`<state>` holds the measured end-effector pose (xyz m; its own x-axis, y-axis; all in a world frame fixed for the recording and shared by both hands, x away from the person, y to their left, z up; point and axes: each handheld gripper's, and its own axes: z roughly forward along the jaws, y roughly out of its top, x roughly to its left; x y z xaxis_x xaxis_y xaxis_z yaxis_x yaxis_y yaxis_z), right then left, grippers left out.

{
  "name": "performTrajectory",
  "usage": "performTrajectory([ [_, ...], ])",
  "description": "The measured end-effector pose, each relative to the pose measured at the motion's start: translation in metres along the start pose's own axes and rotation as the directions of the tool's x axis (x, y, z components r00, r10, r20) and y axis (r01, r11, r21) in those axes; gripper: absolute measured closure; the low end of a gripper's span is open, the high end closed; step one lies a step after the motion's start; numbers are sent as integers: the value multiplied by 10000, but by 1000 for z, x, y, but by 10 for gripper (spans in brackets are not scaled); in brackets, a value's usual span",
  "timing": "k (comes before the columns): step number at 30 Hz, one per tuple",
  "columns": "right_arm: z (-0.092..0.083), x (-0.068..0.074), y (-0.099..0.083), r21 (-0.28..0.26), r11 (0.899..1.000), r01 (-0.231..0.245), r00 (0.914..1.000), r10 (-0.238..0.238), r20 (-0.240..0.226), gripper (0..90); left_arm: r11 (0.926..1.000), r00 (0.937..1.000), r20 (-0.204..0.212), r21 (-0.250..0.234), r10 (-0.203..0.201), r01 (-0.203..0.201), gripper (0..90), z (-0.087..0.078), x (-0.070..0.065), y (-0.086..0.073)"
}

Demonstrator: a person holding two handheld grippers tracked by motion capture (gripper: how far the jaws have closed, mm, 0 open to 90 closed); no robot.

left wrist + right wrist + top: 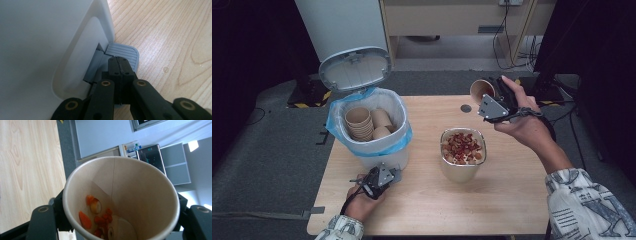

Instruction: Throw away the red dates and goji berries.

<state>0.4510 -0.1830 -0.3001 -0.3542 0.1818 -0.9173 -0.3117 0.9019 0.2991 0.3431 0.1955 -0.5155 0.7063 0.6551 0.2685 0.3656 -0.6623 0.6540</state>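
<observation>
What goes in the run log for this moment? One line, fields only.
left gripper: shut, on grey bin pedal | white bin lid: open | right gripper: holds brown paper cup, scraps inside | metal container: holds food

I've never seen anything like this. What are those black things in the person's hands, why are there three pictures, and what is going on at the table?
There is no robot here: a person holds a two-jaw tool in each hand. One picture comes from a camera above the table; the other two come from small cameras riding on each tool, looking along its jaws.

On the wooden table stand a white pedal bin with a blue liner, its lid up and paper cups inside, and a steel container of reddish food pieces.

The left tool, jaws shut, rests on the bin's grey pedal. The right tool grips a paper cup, tilted, with a few food scraps inside.
</observation>
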Motion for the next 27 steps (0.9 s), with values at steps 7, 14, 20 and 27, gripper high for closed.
performTrajectory([
  [7,-3,0,3,58,9996,290,9996,-290,9,298,10000,10000,-1,4,9,-9,895,0,0,0],
  [14,-5,1,3,93,9987,497,9987,-497,-70,308,10000,10000,-3,4,13,-13,896,0,0,0],
  [20,-7,4,1,165,9977,665,9978,-664,-71,311,10000,10000,0,1,4,-4,896,0,0,0],
  [27,-8,4,2,286,9941,1045,9945,-1046,24,314,10000,10000,-4,4,5,-5,896,0,0,0],
])
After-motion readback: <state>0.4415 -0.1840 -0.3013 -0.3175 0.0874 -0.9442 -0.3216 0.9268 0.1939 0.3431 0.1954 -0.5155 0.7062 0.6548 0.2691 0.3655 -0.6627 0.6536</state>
